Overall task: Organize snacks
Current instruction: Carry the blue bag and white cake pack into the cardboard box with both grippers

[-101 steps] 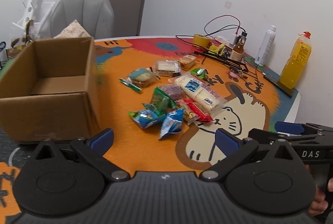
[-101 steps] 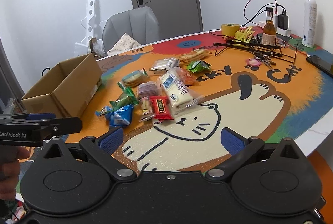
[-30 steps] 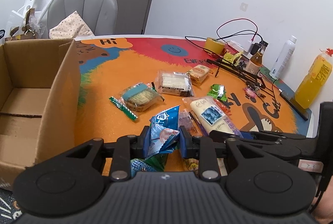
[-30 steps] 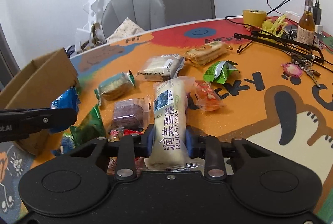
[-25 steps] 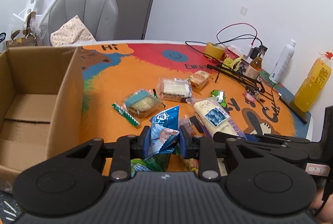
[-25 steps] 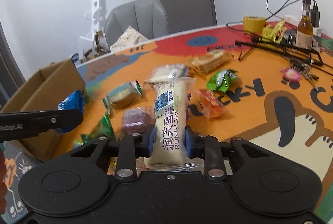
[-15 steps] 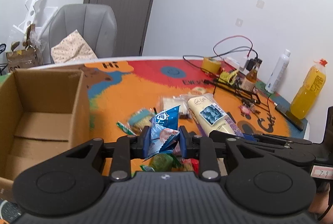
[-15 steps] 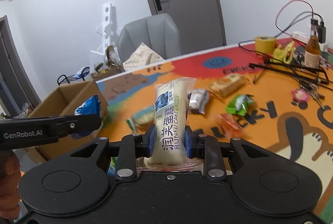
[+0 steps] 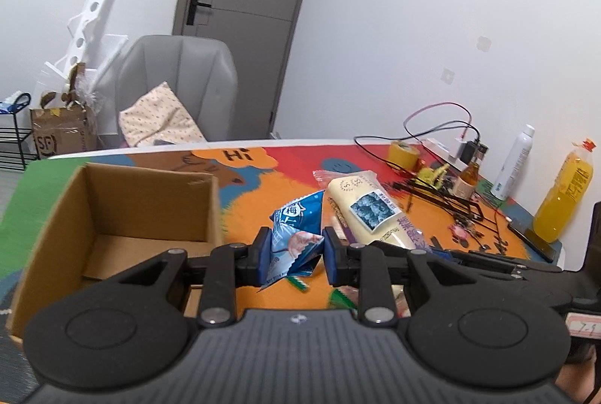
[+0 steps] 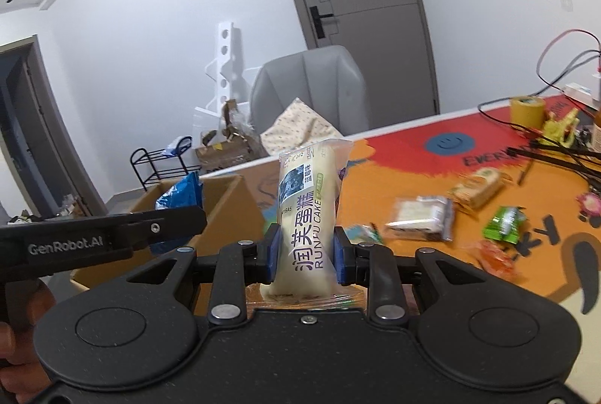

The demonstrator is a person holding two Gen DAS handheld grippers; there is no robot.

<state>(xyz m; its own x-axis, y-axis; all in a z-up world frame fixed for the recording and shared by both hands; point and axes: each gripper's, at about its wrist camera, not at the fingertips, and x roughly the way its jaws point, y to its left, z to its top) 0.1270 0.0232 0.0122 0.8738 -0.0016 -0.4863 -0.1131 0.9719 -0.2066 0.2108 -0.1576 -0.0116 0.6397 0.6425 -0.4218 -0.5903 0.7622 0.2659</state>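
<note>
Orange printed table (image 9: 244,216) carries an open cardboard box (image 9: 112,208) at its left end; the visible part of the box floor is bare. Left gripper (image 9: 296,253) is clenched on a blue packet (image 9: 296,235), held clear of the table beside the box. Right gripper (image 10: 306,253) is clenched on a cake roll (image 10: 308,212), also raised. Several snacks (image 10: 420,218) lie loose on the table. Judgement: sorting barely begun; nothing seen boxed.
</note>
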